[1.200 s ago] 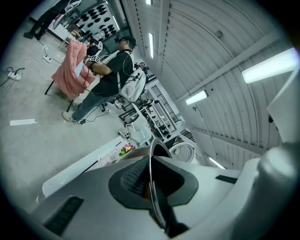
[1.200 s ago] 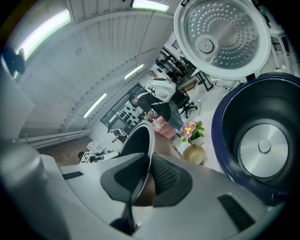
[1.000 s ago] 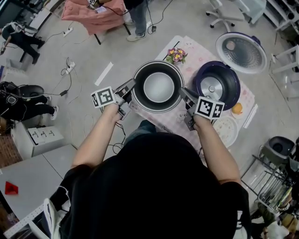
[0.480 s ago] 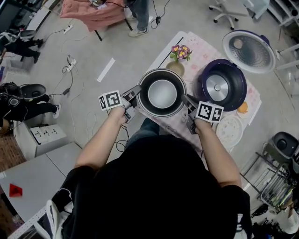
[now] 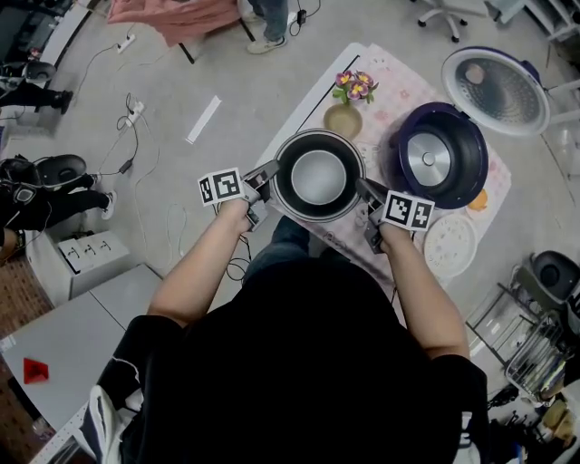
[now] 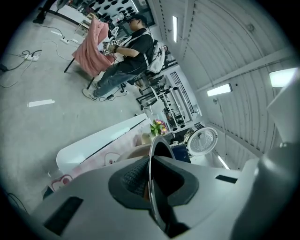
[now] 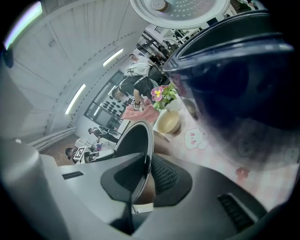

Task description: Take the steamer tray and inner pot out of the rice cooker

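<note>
At pot [image 5: 319,175] rim: left claw [image 5: 272,172], right claw [image 5: 364,188]

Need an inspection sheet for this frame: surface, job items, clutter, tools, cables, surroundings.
Surface: cloth-covered table, pink pattern, mostly taken up.
Job's things: inner pot is empty and out of the rice cooker, whose lid is open. It is held over the near table edge; contact with the table cannot be told. White steamer tray lies on the table, near right.
Clutter: flower vase; small orange item beside the cooker.
Tools: left tool and right tool are each shut on the pot's rim, on opposite sides.
Cables: power strip and loose leads on the floor, left.
Surroundings: grey cabinet, wire rack, office chair.
</note>
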Motion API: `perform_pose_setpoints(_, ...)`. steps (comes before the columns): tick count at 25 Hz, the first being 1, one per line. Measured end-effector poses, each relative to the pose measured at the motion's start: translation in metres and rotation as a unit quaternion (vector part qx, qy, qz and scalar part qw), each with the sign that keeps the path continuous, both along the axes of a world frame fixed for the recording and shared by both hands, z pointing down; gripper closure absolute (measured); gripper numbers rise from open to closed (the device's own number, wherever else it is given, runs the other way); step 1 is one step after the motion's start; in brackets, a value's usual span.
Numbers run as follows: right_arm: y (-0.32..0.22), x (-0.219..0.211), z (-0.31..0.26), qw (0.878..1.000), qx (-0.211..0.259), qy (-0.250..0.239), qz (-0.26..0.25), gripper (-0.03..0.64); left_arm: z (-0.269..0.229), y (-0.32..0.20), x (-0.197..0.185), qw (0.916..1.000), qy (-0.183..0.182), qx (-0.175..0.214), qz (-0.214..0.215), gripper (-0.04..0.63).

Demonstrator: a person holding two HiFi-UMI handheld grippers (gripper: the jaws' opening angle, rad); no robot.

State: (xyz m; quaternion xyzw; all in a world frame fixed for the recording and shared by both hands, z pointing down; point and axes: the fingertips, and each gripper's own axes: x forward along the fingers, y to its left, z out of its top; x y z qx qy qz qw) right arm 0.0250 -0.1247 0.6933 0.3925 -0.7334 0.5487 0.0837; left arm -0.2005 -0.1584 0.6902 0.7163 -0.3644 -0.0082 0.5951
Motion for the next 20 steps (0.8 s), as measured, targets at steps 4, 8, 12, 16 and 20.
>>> perform_pose_setpoints(4, 0.002, 0.004, 0.013, 1.000, -0.009, 0.009, 0.002, 0.566, 0.009, -0.002, 0.004, 0.9999, -0.004, -0.005, 0.008, 0.555)
perform_pose_setpoints(8, 0.002, 0.003, 0.019, 1.000, -0.008, 0.010, 0.005, 0.565, 0.015, -0.006, 0.004, 0.9999, -0.004, -0.009, 0.008, 0.555)
perform_pose_setpoints(12, -0.001, 0.003, 0.019, 1.000, -0.001, 0.014, 0.007, 0.565, 0.017, -0.009, 0.004, 0.9999, -0.004, -0.010, 0.013, 0.554)
perform_pose_setpoints(16, -0.001, 0.002, 0.019, 1.000, 0.006, 0.014, 0.014, 0.563, 0.017, -0.012, 0.005, 0.9997, -0.009, -0.010, 0.022, 0.552)
perform_pose_setpoints(20, -0.002, 0.001, 0.019, 1.000, 0.014, 0.022, 0.010, 0.554, 0.017, -0.013, 0.005, 0.9996, -0.011, -0.010, 0.025, 0.551)
